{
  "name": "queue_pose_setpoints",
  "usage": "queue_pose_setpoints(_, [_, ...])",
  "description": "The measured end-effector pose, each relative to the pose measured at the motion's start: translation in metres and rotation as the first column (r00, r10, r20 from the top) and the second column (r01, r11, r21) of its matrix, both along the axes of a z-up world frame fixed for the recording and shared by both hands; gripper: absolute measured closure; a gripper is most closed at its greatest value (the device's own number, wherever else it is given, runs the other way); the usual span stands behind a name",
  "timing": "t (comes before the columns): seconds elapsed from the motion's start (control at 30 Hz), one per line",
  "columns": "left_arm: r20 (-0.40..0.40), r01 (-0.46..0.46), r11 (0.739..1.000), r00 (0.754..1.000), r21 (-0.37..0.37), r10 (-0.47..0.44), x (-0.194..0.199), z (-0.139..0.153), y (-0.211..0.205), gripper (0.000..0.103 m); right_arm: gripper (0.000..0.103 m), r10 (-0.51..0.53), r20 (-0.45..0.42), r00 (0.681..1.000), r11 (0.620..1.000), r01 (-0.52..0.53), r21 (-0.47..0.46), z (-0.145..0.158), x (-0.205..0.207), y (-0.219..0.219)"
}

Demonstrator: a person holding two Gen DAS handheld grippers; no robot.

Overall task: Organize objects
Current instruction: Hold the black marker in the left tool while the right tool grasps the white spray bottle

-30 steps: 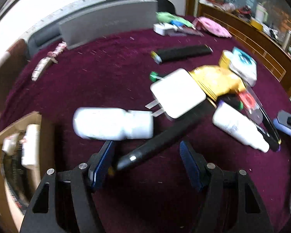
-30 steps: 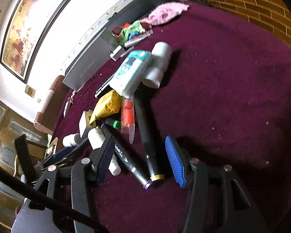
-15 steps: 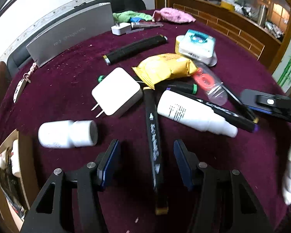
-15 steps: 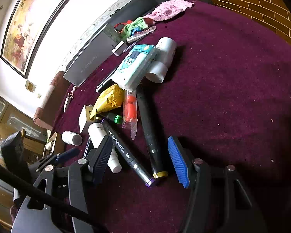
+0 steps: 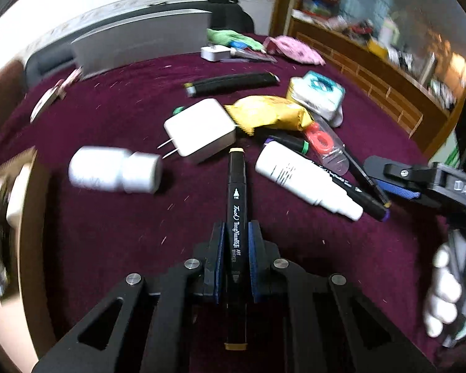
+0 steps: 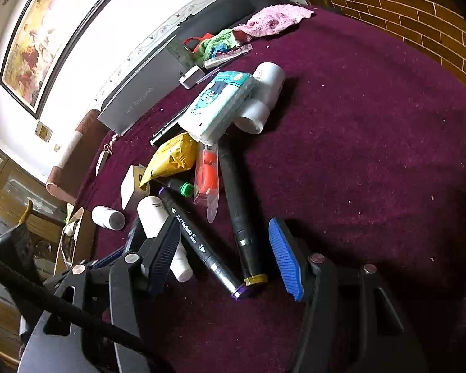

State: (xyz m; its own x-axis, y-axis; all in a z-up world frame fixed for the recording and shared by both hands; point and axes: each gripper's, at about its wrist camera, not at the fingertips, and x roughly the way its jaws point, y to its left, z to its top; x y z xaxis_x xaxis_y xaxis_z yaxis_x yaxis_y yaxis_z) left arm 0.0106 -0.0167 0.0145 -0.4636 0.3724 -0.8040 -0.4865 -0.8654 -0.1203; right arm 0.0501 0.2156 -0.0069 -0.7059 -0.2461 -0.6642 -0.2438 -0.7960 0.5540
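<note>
The cardboard box [image 5: 25, 217] at the left is blurry and cut off by the picture's edge, so what is inside cannot be told. The gloved hand [image 5: 447, 292] at the right edge is blurry and only partly seen. The far shelf [image 5: 372, 40] is too fuzzy to tell its things apart

left wrist: close, downward | right wrist: likewise | shared: marker pile [image 5: 298, 143]

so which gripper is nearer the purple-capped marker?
Right. The right gripper sits open with the purple-capped marker lying between its fingers. The left gripper is off to the side, shut on the tan-capped art marker.
</note>
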Motion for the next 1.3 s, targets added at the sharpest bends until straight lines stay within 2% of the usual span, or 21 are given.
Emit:
queue_pose_setpoints(0.1, [0.014,-0.04,0.998,0.999,0.05,0.04,0.013,0.006,-0.02,0.092,0.045,0.013,-0.013,1.0,1.0,-0.013,0.028,0.009,0.001,-0.005])
queue_pose_setpoints(0.2, [0.049,-0.062,0.996,0.997,0.072,0.058,0.023,0.001,-0.032,0.092,0.045,0.106,-0.035,0.994,0.992,-0.103,0.075,0.032,-0.003,-0.024])
queue_pose_setpoints(0.27, [0.073,-0.066,0.995,0.995,0.068,0.061,0.026,-0.008,-0.032,0.092,0.045,0.203,-0.002,0.979,0.973,-0.201,0.114,0.042,-0.017,-0.042])
queue_pose_setpoints(0.33, [0.055,-0.066,0.996,0.996,0.066,0.063,0.028,-0.009,-0.031,0.092,0.045,0.25,0.041,0.967,0.95,-0.253,0.182,0.047,-0.031,-0.059])
queue_pose_setpoints(0.4, [0.065,-0.079,0.994,0.995,0.07,0.075,0.026,-0.009,-0.03,0.092,0.045,0.296,0.093,0.951,0.912,-0.31,0.268,0.046,-0.046,-0.077])
queue_pose_setpoints(0.5, [0.042,-0.08,0.995,0.996,0.052,0.078,0.023,-0.01,-0.024,0.092,0.053,0.34,0.165,0.926,0.871,-0.376,0.317,0.035,-0.064,-0.097])
queue_pose_setpoints(0.6, [0.034,-0.093,0.994,0.995,0.052,0.091,0.022,-0.01,-0.021,0.091,0.057,0.335,0.211,0.918,0.843,-0.392,0.368,0.026,-0.074,-0.109])
queue_pose_setpoints(0.77, [0.046,-0.12,0.989,0.992,0.08,0.117,0.017,-0.011,-0.025,0.091,0.066,0.324,0.289,0.901,0.832,-0.416,0.366,0.008,-0.084,-0.119])
queue_pose_setpoints(0.83, [0.032,-0.122,0.99,0.992,0.067,0.12,0.016,-0.012,-0.021,0.091,0.066,0.306,0.294,0.905,0.821,-0.408,0.399,0.007,-0.085,-0.124])
queue_pose_setpoints(0.93, [0.001,-0.098,0.995,0.995,0.027,0.098,0.018,-0.012,-0.011,0.084,0.066,0.282,0.311,0.908,0.82,-0.396,0.414,0.007,-0.083,-0.127])
queue_pose_setpoints(1.03, [-0.013,-0.079,0.997,0.997,0.004,0.079,0.02,-0.011,-0.006,0.085,0.068,0.261,0.321,0.91,0.814,-0.386,0.433,0.007,-0.073,-0.131])
queue_pose_setpoints(1.07, [-0.008,-0.075,0.997,0.997,0.013,0.075,0.019,-0.011,-0.006,0.092,0.073,0.251,0.322,0.913,0.811,-0.38,0.445,0.007,-0.069,-0.132])
queue_pose_setpoints(1.17, [0.029,-0.066,0.995,0.998,0.08,0.064,0.024,-0.008,-0.015,0.092,0.076,0.236,0.318,0.918,0.804,-0.368,0.467,0.006,-0.06,-0.134])
queue_pose_setpoints(1.3, [0.014,-0.063,0.986,0.998,0.152,0.062,0.042,0.007,-0.032,0.092,0.076,0.247,0.289,0.925,0.839,-0.353,0.415,0.015,-0.047,-0.129])
